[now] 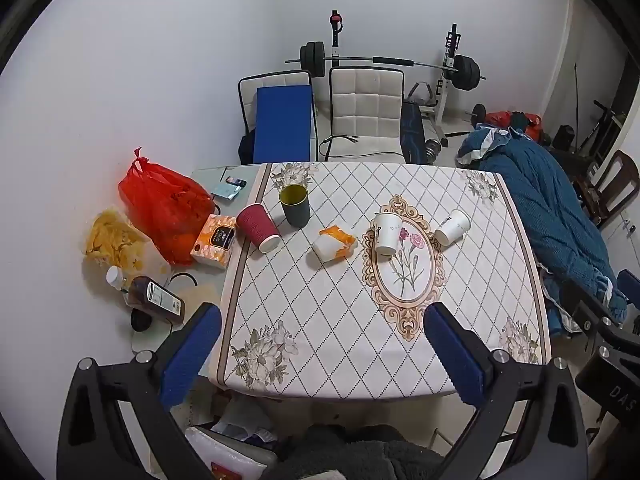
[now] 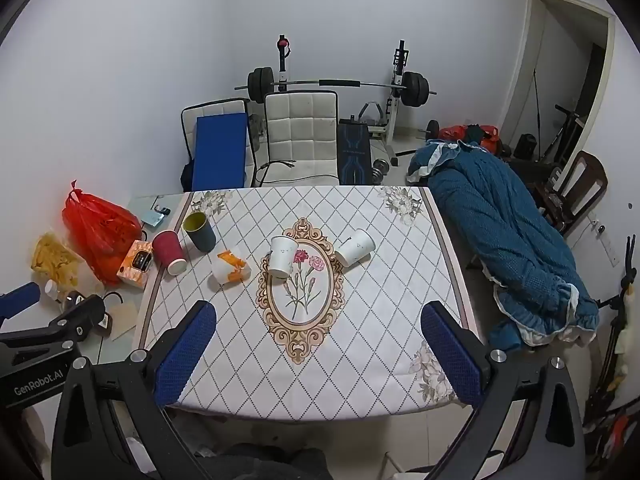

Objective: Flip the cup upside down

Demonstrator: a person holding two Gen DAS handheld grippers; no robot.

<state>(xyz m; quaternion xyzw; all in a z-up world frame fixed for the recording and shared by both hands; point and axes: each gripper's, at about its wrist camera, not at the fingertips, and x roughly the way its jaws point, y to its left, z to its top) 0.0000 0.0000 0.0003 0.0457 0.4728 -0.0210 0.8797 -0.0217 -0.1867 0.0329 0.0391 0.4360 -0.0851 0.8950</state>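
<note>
Left gripper (image 1: 322, 354) and right gripper (image 2: 318, 354): jaws spread wide, grasping nothing, above the table's (image 2: 360, 380) near edge. Five cups stand mid-table; the white cup (image 2: 282, 256) occupies the medallion. The doorway (image 2: 560, 80) is visible only to the right camera.
</note>
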